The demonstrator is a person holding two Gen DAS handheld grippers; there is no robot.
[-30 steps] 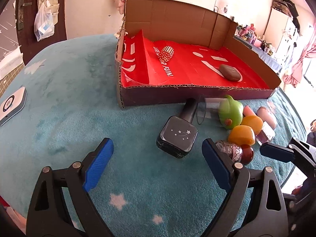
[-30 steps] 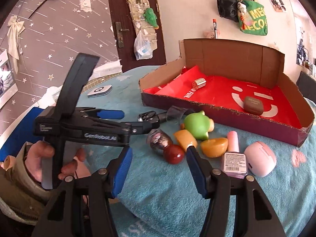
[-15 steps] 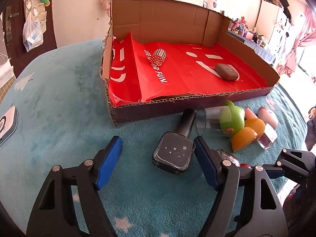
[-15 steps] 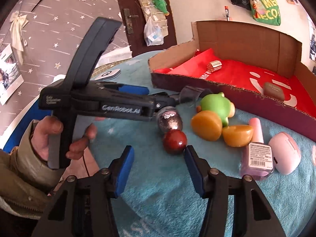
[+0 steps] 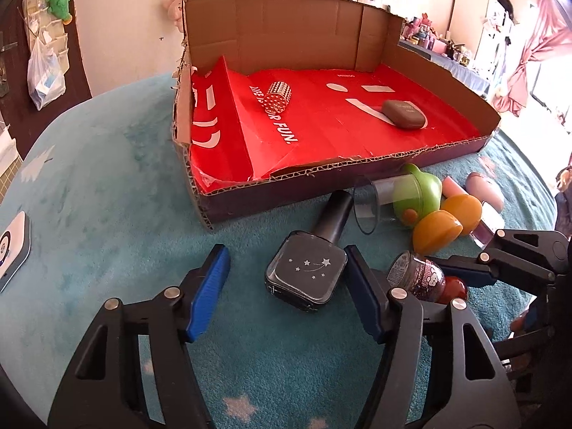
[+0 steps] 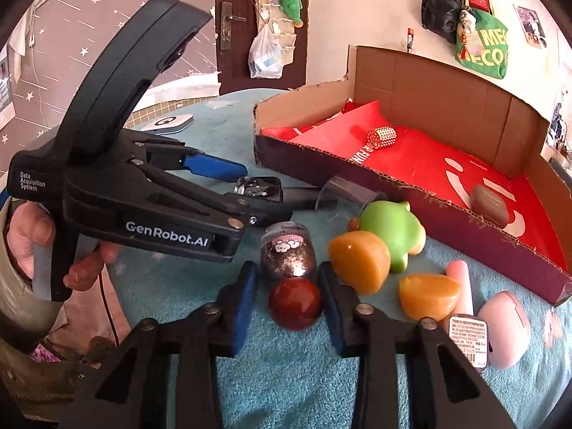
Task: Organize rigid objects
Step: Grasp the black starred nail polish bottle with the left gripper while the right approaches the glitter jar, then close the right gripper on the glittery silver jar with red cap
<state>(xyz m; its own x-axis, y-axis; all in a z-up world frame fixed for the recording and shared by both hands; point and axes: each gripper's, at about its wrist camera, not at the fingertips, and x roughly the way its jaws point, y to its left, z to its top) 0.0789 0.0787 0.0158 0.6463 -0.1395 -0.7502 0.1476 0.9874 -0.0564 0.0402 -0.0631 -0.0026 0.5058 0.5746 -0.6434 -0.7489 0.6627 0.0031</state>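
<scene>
A black square bottle (image 5: 306, 275) with white stars lies on the teal cloth in front of the cardboard box (image 5: 357, 175). My left gripper (image 5: 286, 254) straddles it, jaws closing. The right pad touches the bottle's corner and the left pad (image 5: 211, 279) stands apart. Beside it lies a glitter bottle (image 6: 287, 250) with a round dark-red cap (image 6: 296, 304). My right gripper (image 6: 287, 279) is shut on that cap. A person's hand (image 6: 25, 246) holds the left gripper (image 6: 250, 191) in the right wrist view.
The red-lined box holds a studded silver cylinder (image 5: 277, 98) and a brown oval case (image 5: 404, 114). Right of the bottles lie a green toy (image 6: 389, 228), two orange pieces (image 6: 359, 261), a pink bottle (image 6: 461, 286) and a pink case (image 6: 504, 325). A white device (image 5: 12, 246) lies far left.
My left jaws have narrowed around the black bottle. My right gripper has moved forward and closed on the red cap of the glitter bottle.
</scene>
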